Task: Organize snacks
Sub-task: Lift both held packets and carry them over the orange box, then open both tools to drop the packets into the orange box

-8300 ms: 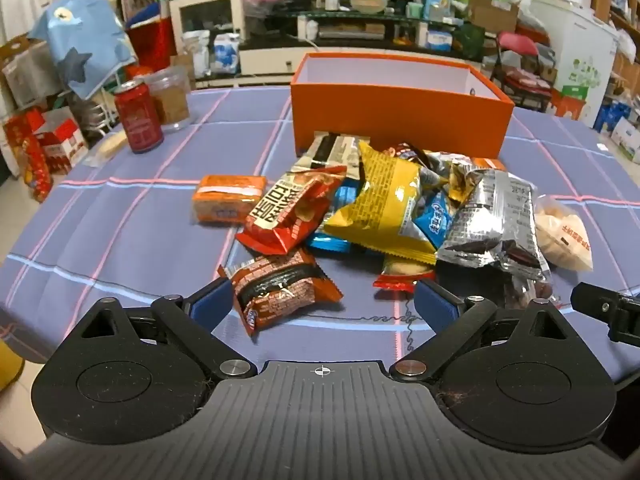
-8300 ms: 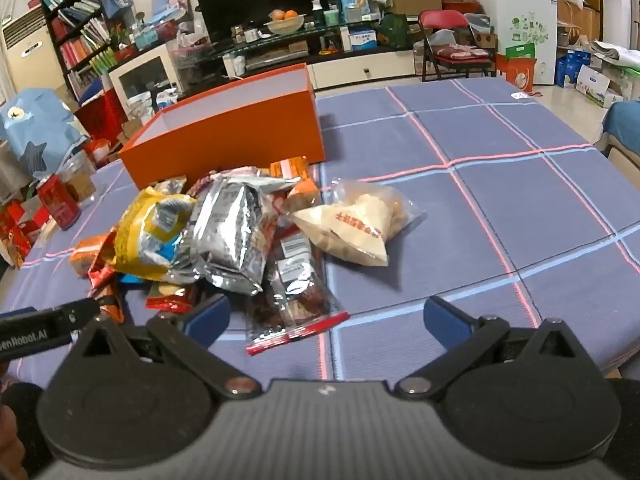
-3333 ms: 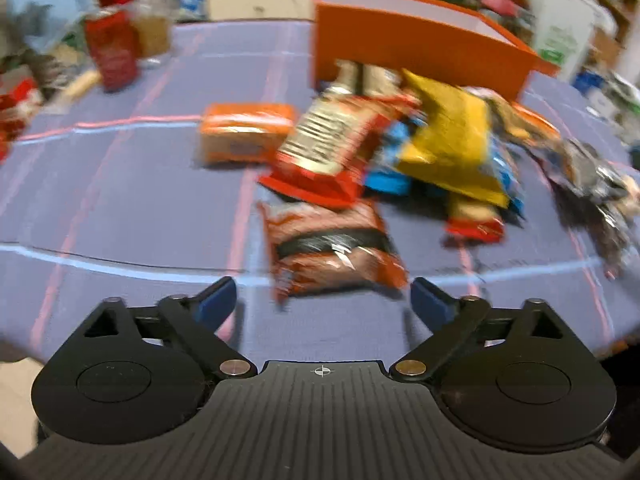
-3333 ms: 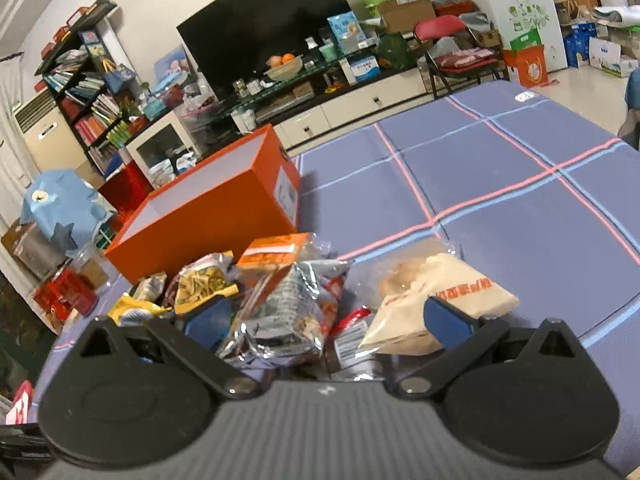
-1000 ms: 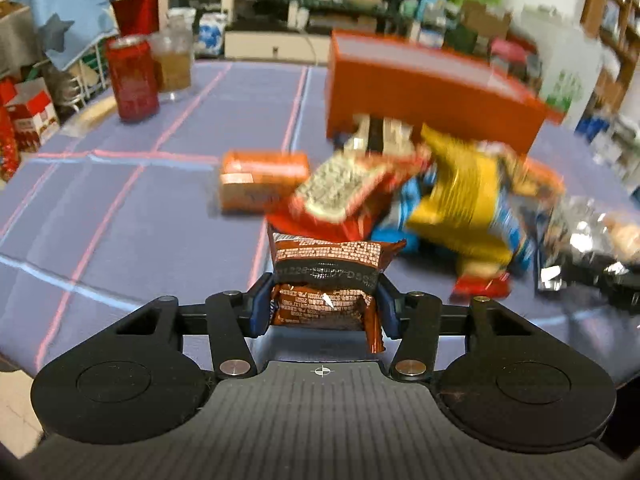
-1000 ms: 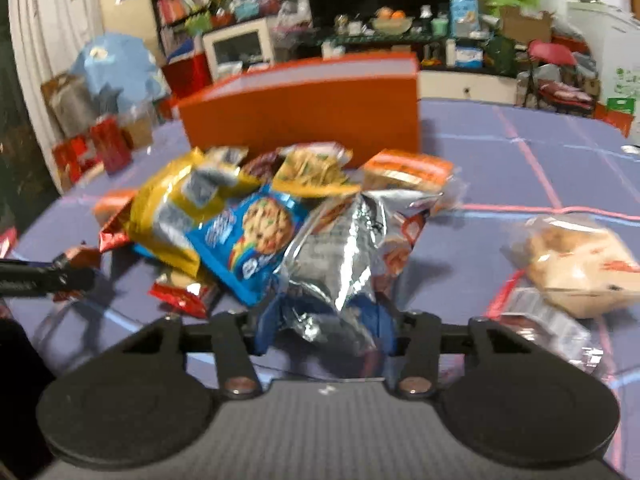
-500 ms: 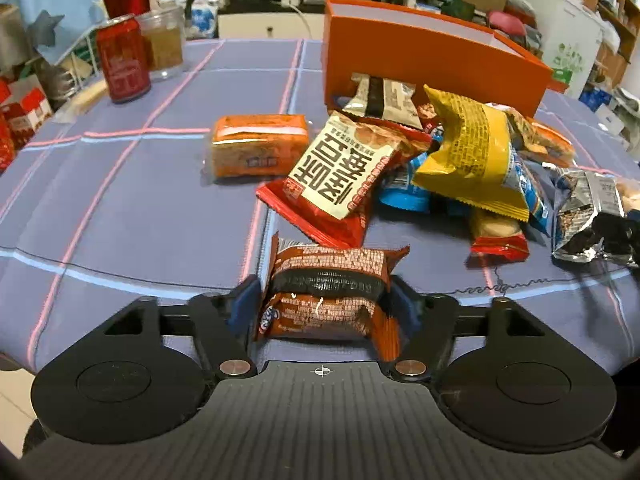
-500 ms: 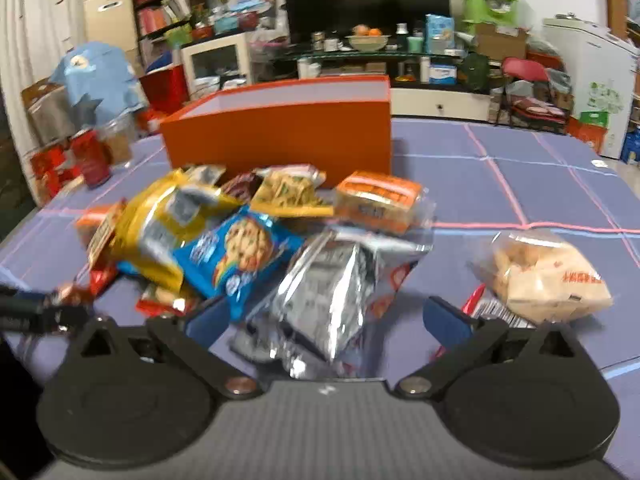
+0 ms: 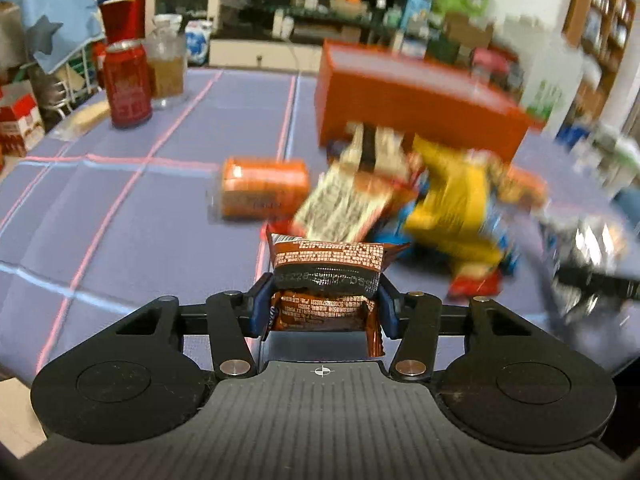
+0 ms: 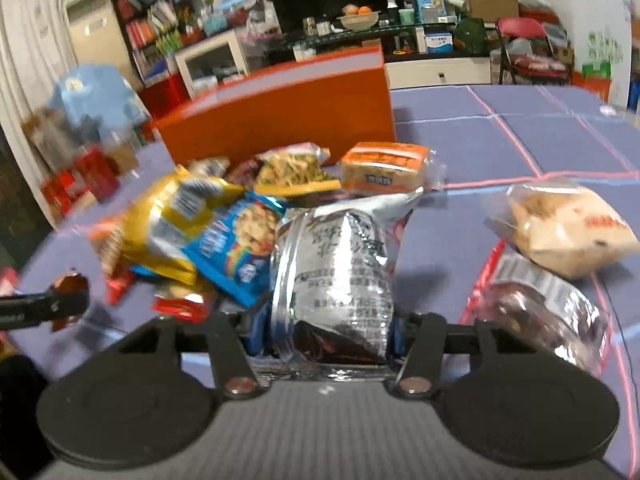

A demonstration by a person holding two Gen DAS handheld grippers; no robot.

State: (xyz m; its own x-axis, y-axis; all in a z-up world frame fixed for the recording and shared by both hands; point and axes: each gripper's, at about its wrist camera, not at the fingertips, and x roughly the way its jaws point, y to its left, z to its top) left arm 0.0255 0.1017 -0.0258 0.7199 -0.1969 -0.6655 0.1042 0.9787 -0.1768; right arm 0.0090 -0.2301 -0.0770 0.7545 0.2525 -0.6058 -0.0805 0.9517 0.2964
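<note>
Left wrist view: left gripper (image 9: 323, 308) sits bottom centre, its blue-padded jaws have just been closing and now pinch a crinkled brown foil snack packet with white print (image 9: 326, 280) from both sides. Packet stands above the purple cloth-covered table with pink grid lines (image 9: 120, 216). Behind it, centre frame, a blurred pile: red-and-white printed snack bag (image 9: 344, 204), yellow chip bag (image 9: 452, 208), orange rectangular wrapped snack (image 9: 264, 194) lying apart to the left of the pile. Orange open cardboard box (image 9: 408, 108) stands behind the pile, upper centre. Red drink can (image 9: 127, 82) and a glass jar (image 9: 167, 68) upper left (right edge too blurred to read).

Right wrist view: right gripper (image 10: 326, 332) bottom centre, jaws have just been closing and now squeeze a silver foil snack bag with black print (image 10: 332, 272) between the pads. Left of it a blue cookie packet (image 10: 236, 244) and the yellow chip bag (image 10: 168, 224). Above it the yellow-green noodle snack pack (image 10: 296, 170) and an orange wrapped cake (image 10: 384, 172). Clear bag of pale pastries (image 10: 560, 228) at right, clear red-edged packet of dark snacks (image 10: 536, 312) just below it. Orange box (image 10: 280, 112) upper centre. Left gripper tip with the brown packet (image 10: 68, 294) at far left.
</note>
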